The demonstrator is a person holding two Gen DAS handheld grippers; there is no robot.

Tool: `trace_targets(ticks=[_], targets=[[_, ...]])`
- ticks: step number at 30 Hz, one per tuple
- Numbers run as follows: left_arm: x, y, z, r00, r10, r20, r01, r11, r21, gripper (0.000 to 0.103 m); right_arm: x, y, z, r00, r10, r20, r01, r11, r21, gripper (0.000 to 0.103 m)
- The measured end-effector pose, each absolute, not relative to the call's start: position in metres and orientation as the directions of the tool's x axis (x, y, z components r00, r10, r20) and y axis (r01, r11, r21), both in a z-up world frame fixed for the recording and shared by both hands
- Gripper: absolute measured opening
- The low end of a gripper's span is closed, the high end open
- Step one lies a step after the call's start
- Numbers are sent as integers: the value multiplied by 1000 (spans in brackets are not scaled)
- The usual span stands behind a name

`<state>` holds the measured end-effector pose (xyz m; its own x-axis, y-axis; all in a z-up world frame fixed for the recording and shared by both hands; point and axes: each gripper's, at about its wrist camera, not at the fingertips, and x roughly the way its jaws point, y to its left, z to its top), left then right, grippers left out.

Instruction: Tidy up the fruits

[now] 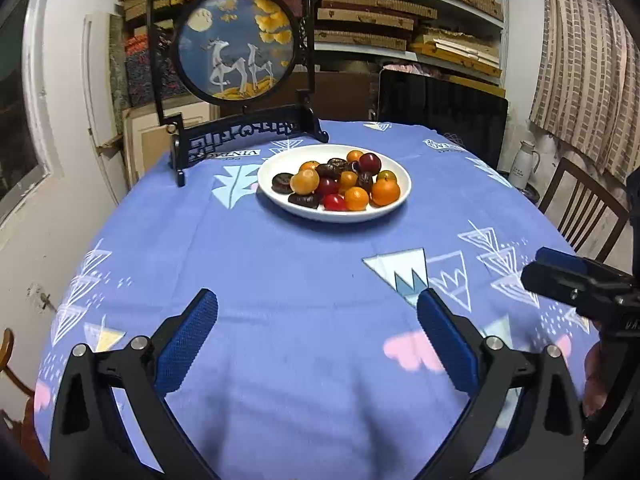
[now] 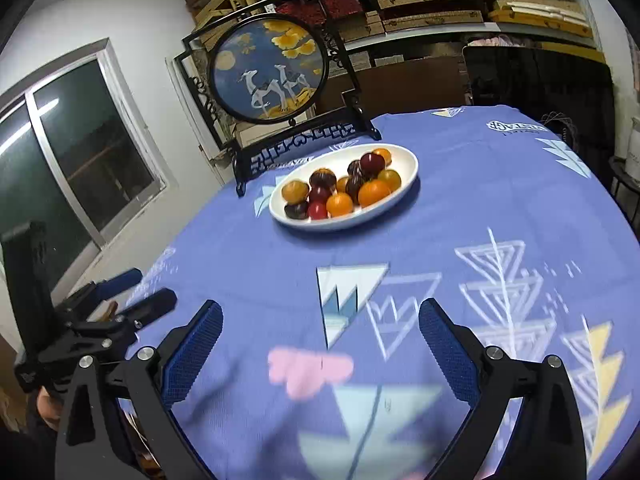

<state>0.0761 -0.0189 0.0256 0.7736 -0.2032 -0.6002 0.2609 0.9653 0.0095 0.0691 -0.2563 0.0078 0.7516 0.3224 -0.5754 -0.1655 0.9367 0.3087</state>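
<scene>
A white oval plate (image 1: 276, 192) stands on the blue patterned tablecloth (image 1: 280, 272) toward the far side. It holds several small fruits: orange ones (image 1: 385, 192), red ones (image 1: 334, 201) and dark brown ones (image 1: 282, 182). The plate also shows in the right wrist view (image 2: 406, 178). My left gripper (image 1: 318, 312) is open and empty, above the cloth well short of the plate. My right gripper (image 2: 321, 322) is open and empty, also short of the plate. The right gripper shows at the right edge of the left wrist view (image 1: 576, 280); the left gripper shows at the left of the right wrist view (image 2: 120, 304).
A black framed round screen with deer (image 1: 236, 48) stands behind the plate at the far left. A wooden chair (image 1: 584, 208) and a white flask (image 1: 524, 164) are to the right. Shelves of boxes (image 1: 400, 20) line the back wall.
</scene>
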Motion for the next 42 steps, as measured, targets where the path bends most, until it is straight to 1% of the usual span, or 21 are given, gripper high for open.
trace_targets(ticks=[3,5,8,14,20,31,38,42], targets=[[51,-18,25,780,-192,-596,253,967,19,98,41,-253,7,765,295,-573,-165,949,268,99],[37,-15,26,777,-202,-596,255,967,4,98,29,-253,7,762,307,-571,-170,945,280,99],[20,-13,30,785,-188,-590,243,970,15,98,9,-254,10,766,315,-561,-172,940,294,99],[-12,-8,43,818,-156,-554,215,976,43,98,-28,-252,29,810,296,-506,-180,947,265,99],[-38,-3,57,844,-137,-518,190,980,50,98,-57,-248,40,829,293,-476,-198,950,240,99],[-54,-8,68,868,-121,-482,180,981,77,98,-76,-246,45,837,292,-463,-206,952,229,99],[-56,-4,70,879,-129,-460,180,981,69,98,-76,-245,42,832,297,-469,-207,950,234,99],[-50,1,70,866,-129,-483,170,985,43,98,-77,-245,41,830,298,-471,-206,949,237,99]])
